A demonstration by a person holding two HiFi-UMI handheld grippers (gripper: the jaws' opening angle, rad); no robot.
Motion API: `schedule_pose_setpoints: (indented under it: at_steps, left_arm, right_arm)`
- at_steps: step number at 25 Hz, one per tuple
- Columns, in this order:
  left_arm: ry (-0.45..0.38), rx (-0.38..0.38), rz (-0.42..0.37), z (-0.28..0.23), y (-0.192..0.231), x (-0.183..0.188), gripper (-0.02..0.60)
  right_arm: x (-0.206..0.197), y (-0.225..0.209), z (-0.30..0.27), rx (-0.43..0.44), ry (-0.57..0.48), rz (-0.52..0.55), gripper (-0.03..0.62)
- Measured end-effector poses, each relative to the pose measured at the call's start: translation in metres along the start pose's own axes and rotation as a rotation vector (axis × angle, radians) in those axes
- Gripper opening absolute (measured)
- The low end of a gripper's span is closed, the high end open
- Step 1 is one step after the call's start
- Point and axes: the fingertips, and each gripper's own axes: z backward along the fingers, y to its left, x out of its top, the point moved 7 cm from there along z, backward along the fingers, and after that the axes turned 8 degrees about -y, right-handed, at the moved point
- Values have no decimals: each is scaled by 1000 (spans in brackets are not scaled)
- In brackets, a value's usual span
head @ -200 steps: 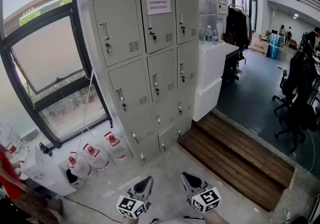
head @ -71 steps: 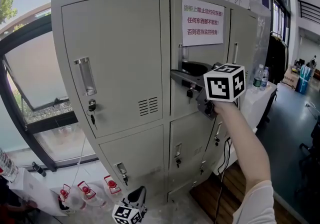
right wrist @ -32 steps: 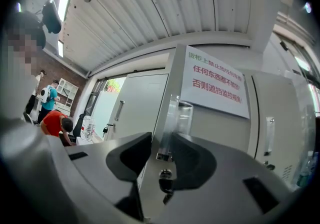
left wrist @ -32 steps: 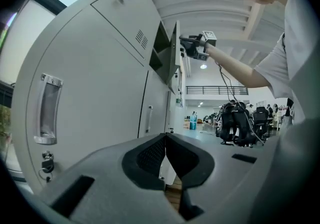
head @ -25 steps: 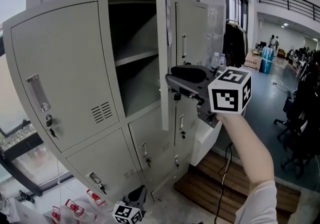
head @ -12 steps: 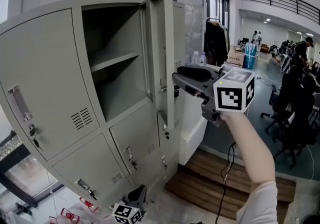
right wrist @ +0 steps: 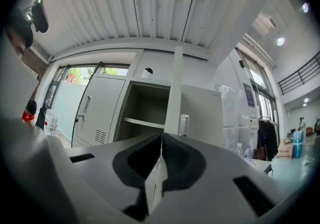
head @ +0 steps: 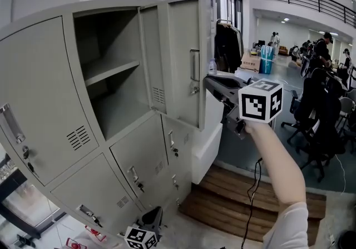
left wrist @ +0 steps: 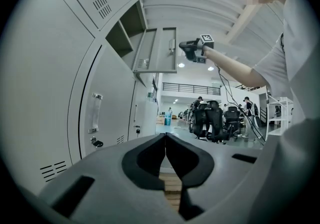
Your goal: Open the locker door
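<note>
The grey locker [head: 39, 92] has its top middle door [head: 153, 53] swung wide, inner face showing, and a bare shelf [head: 108, 73] inside. In the right gripper view that door [right wrist: 175, 88] appears edge-on beside the open compartment [right wrist: 145, 113]. My right gripper [head: 210, 81] is raised right of the lockers, off the door; its jaws [right wrist: 161, 138] are closing and meet with nothing between them. My left gripper [head: 153, 213] hangs low by the floor, shut and empty [left wrist: 165, 135], looking up at the open door [left wrist: 150, 55].
A white cabinet [head: 208, 142] stands right of the lockers, with a wooden step [head: 233, 209] below. Office chairs [head: 322, 114] and people are farther right. Red-capped bottles [head: 94, 234] lie on the floor at lower left.
The door has swung from edge-on to wide open. My right gripper has come off the door and now sits to its right. The left gripper stays low.
</note>
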Motion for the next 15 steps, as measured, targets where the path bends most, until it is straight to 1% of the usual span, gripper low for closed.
schedule_pose_setpoints:
  at_steps: [5,8,11,15]
  left_arm:
    - [2,-2,-3,-1,-2,0,9]
    - [0,3,-7,1,-2,0,9]
    - [-3,15,-9,5,-1,0,9]
    - [-1,39,-15,12,2,2,9]
  right_arm:
    - [-8,1,5,-4,4,16,15]
    - [-19,6,5,6,5,12,15]
    - [-40,14,6,21,2,-7,14]
    - [-82,29,12,43,1,-51,14]
